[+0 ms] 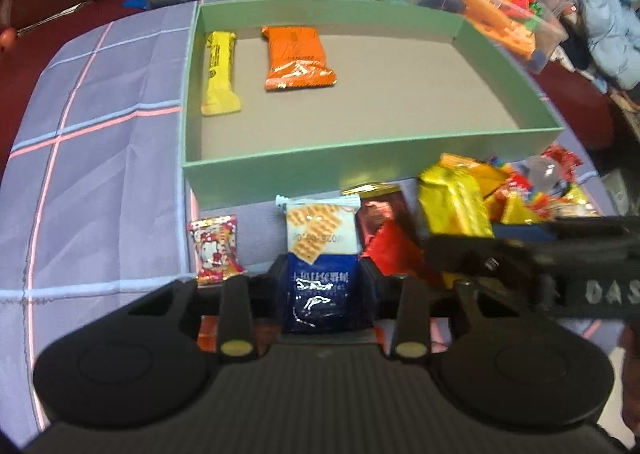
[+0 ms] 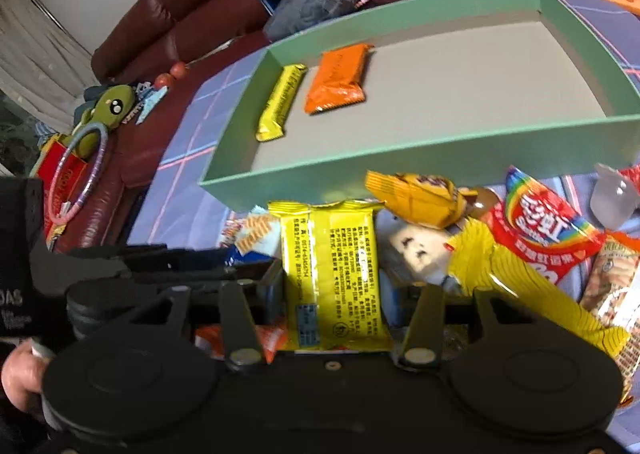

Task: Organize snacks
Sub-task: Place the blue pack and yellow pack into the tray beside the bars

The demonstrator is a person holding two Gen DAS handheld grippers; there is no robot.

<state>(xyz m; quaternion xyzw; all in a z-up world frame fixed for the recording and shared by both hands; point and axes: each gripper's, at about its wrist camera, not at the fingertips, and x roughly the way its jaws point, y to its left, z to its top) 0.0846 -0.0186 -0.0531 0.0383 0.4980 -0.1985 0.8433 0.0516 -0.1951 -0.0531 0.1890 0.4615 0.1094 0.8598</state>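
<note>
A blue-and-white cracker packet (image 1: 320,230) stands upright between my left gripper's fingers, and the left gripper (image 1: 324,278) is shut on it just in front of the green box (image 1: 360,157). My right gripper (image 2: 334,286) is shut on a yellow packet (image 2: 328,242) printed with small text, held over the snack pile near the box's front wall (image 2: 400,161). Inside the box a yellow bar (image 1: 219,71) and an orange packet (image 1: 298,57) lie side by side at the far left; the right wrist view shows the same yellow bar (image 2: 280,103) and orange packet (image 2: 338,79).
Loose snacks are heaped on the plaid cloth in front of the box: a rainbow packet (image 2: 540,230), a red packet (image 1: 388,242), a cartoon-cat candy (image 1: 216,250). A clear bin of plastic toys (image 1: 500,9) stands behind the box. A dark red sofa (image 2: 168,25) is at the left.
</note>
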